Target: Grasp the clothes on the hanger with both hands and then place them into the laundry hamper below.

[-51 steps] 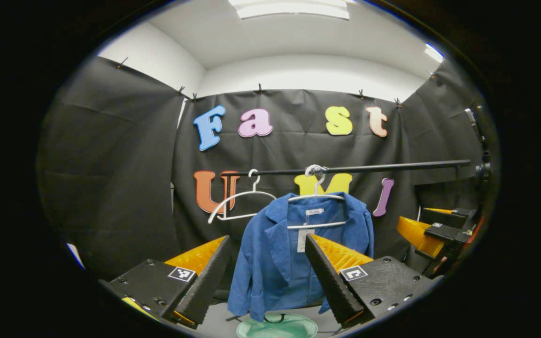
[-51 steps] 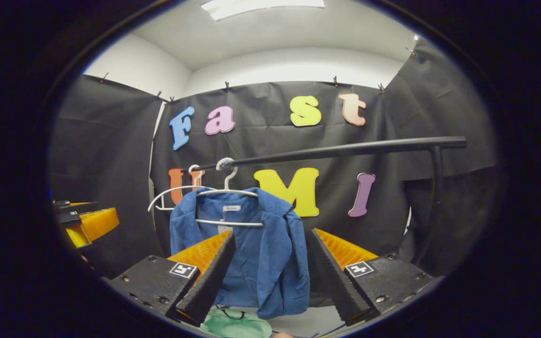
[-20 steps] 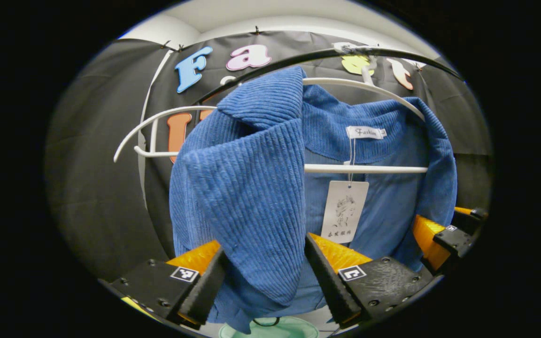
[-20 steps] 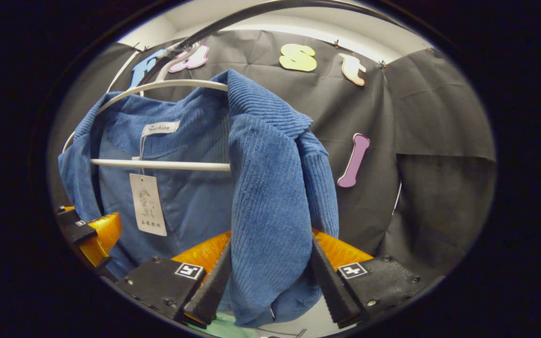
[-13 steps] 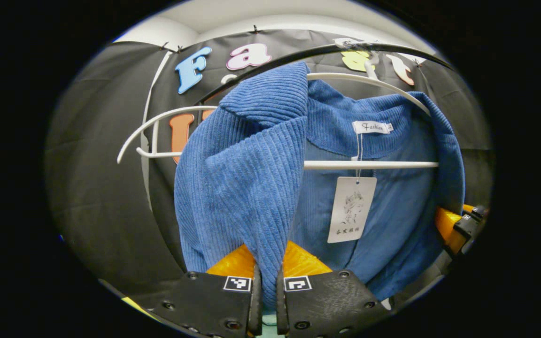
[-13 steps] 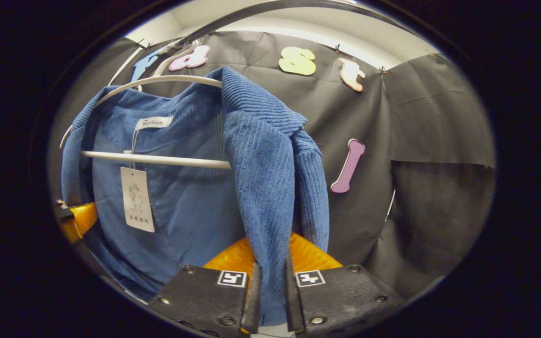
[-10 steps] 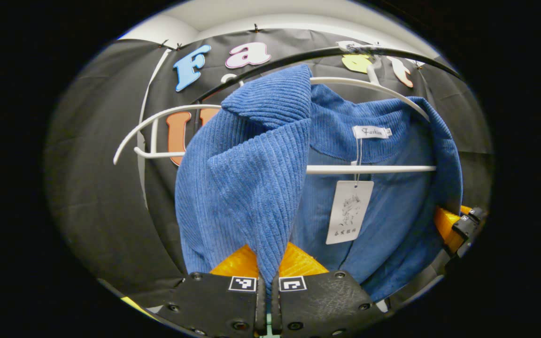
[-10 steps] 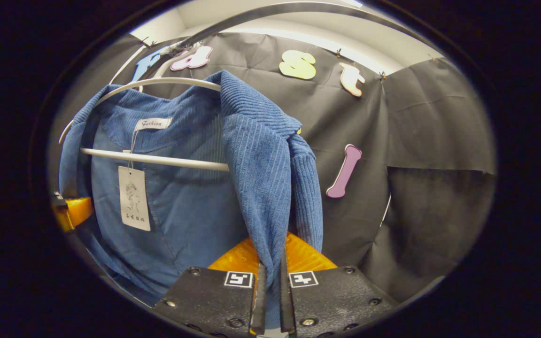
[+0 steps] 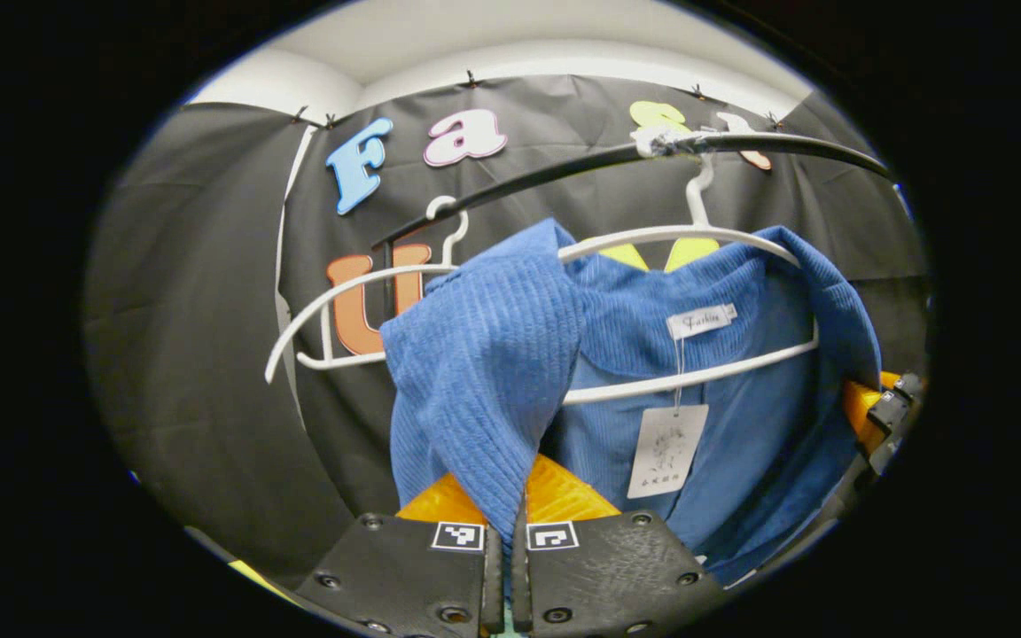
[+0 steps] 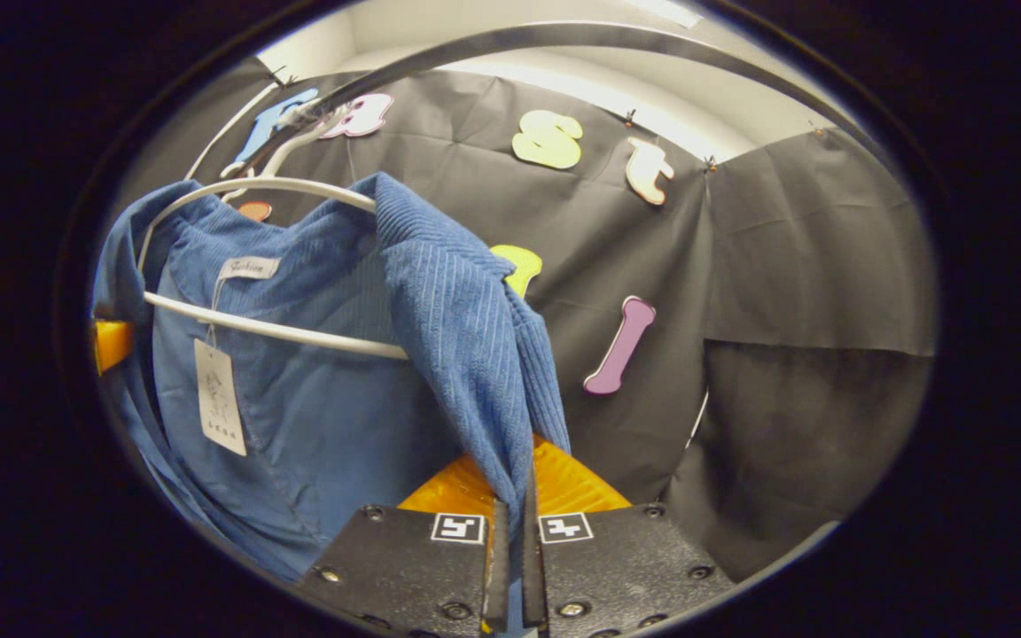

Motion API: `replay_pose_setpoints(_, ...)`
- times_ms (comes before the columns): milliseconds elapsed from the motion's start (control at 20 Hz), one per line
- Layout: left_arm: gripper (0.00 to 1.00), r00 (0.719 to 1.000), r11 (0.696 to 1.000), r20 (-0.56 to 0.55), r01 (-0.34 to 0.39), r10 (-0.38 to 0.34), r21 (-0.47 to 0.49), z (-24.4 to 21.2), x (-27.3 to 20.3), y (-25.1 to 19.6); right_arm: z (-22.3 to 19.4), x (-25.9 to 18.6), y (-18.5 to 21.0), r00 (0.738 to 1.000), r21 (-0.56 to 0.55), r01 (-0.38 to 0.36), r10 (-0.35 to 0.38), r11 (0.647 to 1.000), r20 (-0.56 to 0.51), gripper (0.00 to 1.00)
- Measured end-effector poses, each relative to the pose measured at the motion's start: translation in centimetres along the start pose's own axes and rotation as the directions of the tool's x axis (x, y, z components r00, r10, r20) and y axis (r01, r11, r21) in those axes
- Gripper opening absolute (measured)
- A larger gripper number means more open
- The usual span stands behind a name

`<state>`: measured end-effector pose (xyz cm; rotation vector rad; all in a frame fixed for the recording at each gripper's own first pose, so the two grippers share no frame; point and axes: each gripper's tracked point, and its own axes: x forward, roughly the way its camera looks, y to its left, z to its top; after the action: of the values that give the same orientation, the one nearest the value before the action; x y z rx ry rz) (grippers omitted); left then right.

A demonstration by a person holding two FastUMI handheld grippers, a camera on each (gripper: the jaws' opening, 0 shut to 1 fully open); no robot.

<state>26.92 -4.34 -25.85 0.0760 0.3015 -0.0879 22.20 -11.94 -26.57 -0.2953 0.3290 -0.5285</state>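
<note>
Under the rail [image 9: 564, 168], both grippers' fingers [image 9: 475, 571] [image 10: 555, 567] pinch the downward-hanging jacket [image 9: 484, 372].

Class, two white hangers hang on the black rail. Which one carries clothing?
The white hanger hooked farther right in the left gripper view carries the blue corduroy jacket; the other white hanger hangs bare.

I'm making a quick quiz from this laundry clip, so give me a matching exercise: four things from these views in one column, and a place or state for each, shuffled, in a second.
Things
1. blue jacket
2. paper tag
3. empty hanger
4. black rail

States
A. carries both hanger hooks
B. hangs on a string under the neck label
C. bare, beside the jacket's hanger
D. pinched by the left gripper and the right gripper

Pairs: 1-D, 2-B, 3-C, 4-A
</note>
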Motion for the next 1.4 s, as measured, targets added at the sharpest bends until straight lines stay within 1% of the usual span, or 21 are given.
replay_pose_setpoints(50, 0.09, 1.000, 1.000, 0.014, 0.001, -0.001, -0.004, 0.9, -0.1, 0.2, 0.4, -0.1, -0.2, 1.000, 0.001, 0.003, -0.003, 1.000, 0.011, 0.09)
replay_pose_setpoints(100, 0.04, 1.000, 1.000, 0.028, 0.002, -0.002, -0.004, 1.8, -0.3, 0.5, 0.6, -0.1, -0.5, 1.000, 0.003, 0.008, -0.008, 1.000, 0.020, 0.08)
replay_pose_setpoints(250, 0.04, 0.999, 1.000, 0.043, 0.000, 0.000, 0.002, 3.6, -0.4, 1.9, 2.0, -0.1, -1.9, 0.998, 0.002, 0.036, -0.036, 0.999, 0.046, 0.07)
replay_pose_setpoints(300, 0.08, 0.999, 1.000, 0.044, 0.001, -0.001, 0.003, 4.0, -0.4, 2.4, 2.5, -0.1, -2.3, 0.998, 0.001, 0.044, -0.044, 0.999, 0.054, 0.07)
replay_pose_setpoints(350, 0.04, 0.999, 1.000, 0.046, -0.006, 0.005, 0.008, 4.4, -0.4, 2.9, 3.0, -0.1, -2.8, 0.997, -0.006, 0.050, -0.050, 0.999, 0.060, 0.07)
replay_pose_setpoints(600, 0.04, 0.998, 0.999, 0.056, -0.032, 0.030, 0.032, 6.6, -0.7, 5.7, 5.6, 0.2, -4.7, 0.990, -0.043, 0.094, -0.089, 0.995, 0.109, 0.07)
replay_pose_setpoints(650, 0.00, 0.998, 0.999, 0.057, -0.034, 0.033, 0.030, 7.0, -0.7, 6.2, 6.0, 0.2, -4.9, 0.988, -0.048, 0.099, -0.093, 0.994, 0.120, 0.07)
replay_pose_setpoints(700, 0.08, 0.998, 0.999, 0.056, -0.035, 0.033, 0.033, 7.5, -0.6, 6.6, 6.2, 0.1, -5.2, 0.987, -0.052, 0.107, -0.099, 0.993, 0.130, 0.07)
replay_pose_setpoints(750, 0.08, 0.997, 0.998, 0.061, -0.042, 0.039, 0.047, 8.1, -0.7, 7.2, 6.4, -0.1, -5.4, 0.985, -0.055, 0.111, -0.103, 0.992, 0.138, 0.07)
replay_pose_setpoints(800, 0.04, 0.997, 0.997, 0.067, -0.048, 0.044, 0.062, 8.6, -0.6, 7.8, 6.7, 0.0, -5.6, 0.983, -0.061, 0.120, -0.110, 0.991, 0.146, 0.07)
replay_pose_setpoints(900, 0.04, 0.996, 0.995, 0.073, -0.049, 0.043, 0.085, 9.4, -0.6, 8.7, 7.3, 0.3, -6.0, 0.980, -0.073, 0.135, -0.122, 0.988, 0.160, 0.07)
replay_pose_setpoints(950, 0.04, 0.997, 0.994, 0.073, -0.045, 0.038, 0.096, 9.8, -0.5, 9.0, 7.6, 0.3, -6.2, 0.977, -0.078, 0.142, -0.128, 0.987, 0.168, 0.07)
replay_pose_setpoints(1000, 0.08, 0.996, 0.993, 0.078, -0.045, 0.036, 0.110, 10.2, -0.4, 9.4, 8.0, 0.3, -6.4, 0.974, -0.085, 0.153, -0.136, 0.985, 0.179, 0.07)
replay_pose_setpoints(1100, 0.08, 0.996, 0.991, 0.080, -0.037, 0.027, 0.130, 10.8, -0.2, 10.2, 8.7, 0.4, -6.9, 0.967, -0.103, 0.174, -0.150, 0.979, 0.204, 0.07)
replay_pose_setpoints(1250, 0.08, 0.997, 0.991, 0.073, -0.024, 0.015, 0.130, 11.1, 0.8, 11.4, 8.8, 0.8, -7.3, 0.960, -0.137, 0.197, -0.163, 0.971, 0.226, 0.07)
replay_pose_setpoints(1300, 0.04, 0.998, 0.991, 0.066, -0.028, 0.020, 0.129, 11.0, 1.1, 12.1, 8.7, 0.9, -7.3, 0.960, -0.145, 0.199, -0.163, 0.969, 0.227, 0.07)
replay_pose_setpoints(1350, 0.04, 0.998, 0.990, 0.061, -0.042, 0.035, 0.132, 10.8, 1.3, 13.0, 8.6, 1.0, -7.4, 0.959, -0.153, 0.208, -0.170, 0.966, 0.229, 0.07)
replay_pose_setpoints(1400, 0.09, 0.998, 0.990, 0.056, -0.050, 0.043, 0.131, 10.5, 1.7, 13.7, 8.3, 1.2, -7.8, 0.958, -0.160, 0.215, -0.177, 0.963, 0.226, 0.07)
